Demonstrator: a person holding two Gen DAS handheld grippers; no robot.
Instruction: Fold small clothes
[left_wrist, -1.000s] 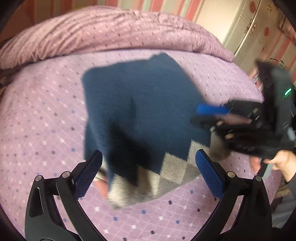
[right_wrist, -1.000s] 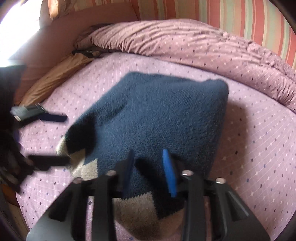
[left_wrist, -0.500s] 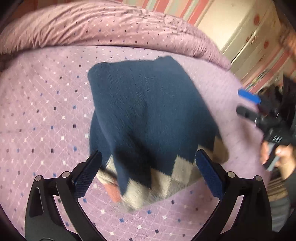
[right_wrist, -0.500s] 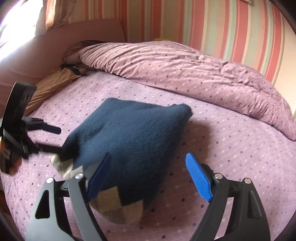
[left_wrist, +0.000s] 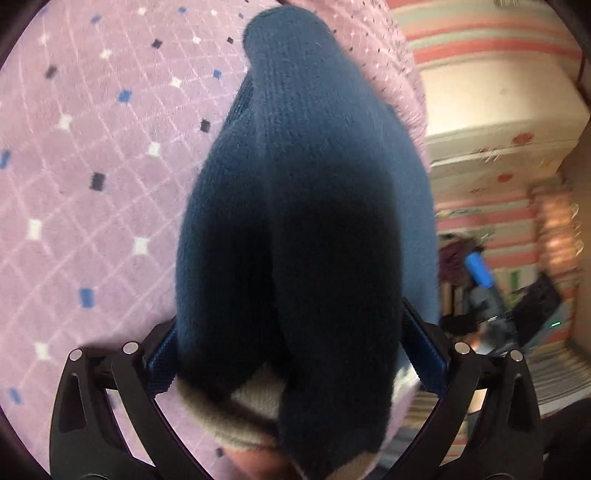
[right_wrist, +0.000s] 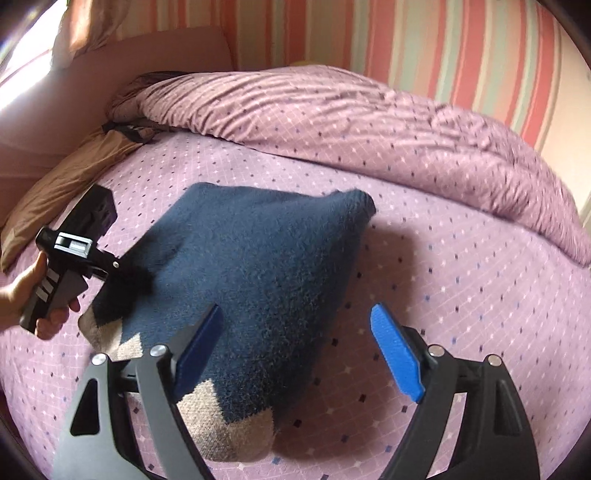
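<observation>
The navy knit sweater (right_wrist: 255, 273) lies folded into a thick bundle on the bed (right_wrist: 461, 295), its beige diamond-patterned hem toward me and its far corner near the heaped duvet (right_wrist: 369, 122).

In my left wrist view the sweater fills the space between the pads of the left gripper (left_wrist: 295, 354). A second ago that gripper sat back from the cloth with empty, wide jaws; now it has pushed in over the hem edge, and the fabric bulges between the blue pads. They are wide apart and touch the fabric on both sides, but I cannot tell whether they are actually pressing on it. From the right wrist view I see the same gripper's body, held in a person's hand (right_wrist: 26, 295), nosed into the sweater's left edge.

The right gripper (right_wrist: 299, 350) has just been opening: a second ago its pads were close together over the hem, and now they stand wide, with only the left pad overlapping the sweater's near side and the right one over bare bedspread. Nothing is clamped there.

I judge this as a handover between folds: the right side has let go and backed off, while the left goes in for the next grab, probably to fold or shift the bundle.

I see no readable brand, label or writing on the sweater, the bedding or the grippers; the cabinet (left_wrist: 498, 155) beyond the bed shows only blurred red decorations.
</observation>
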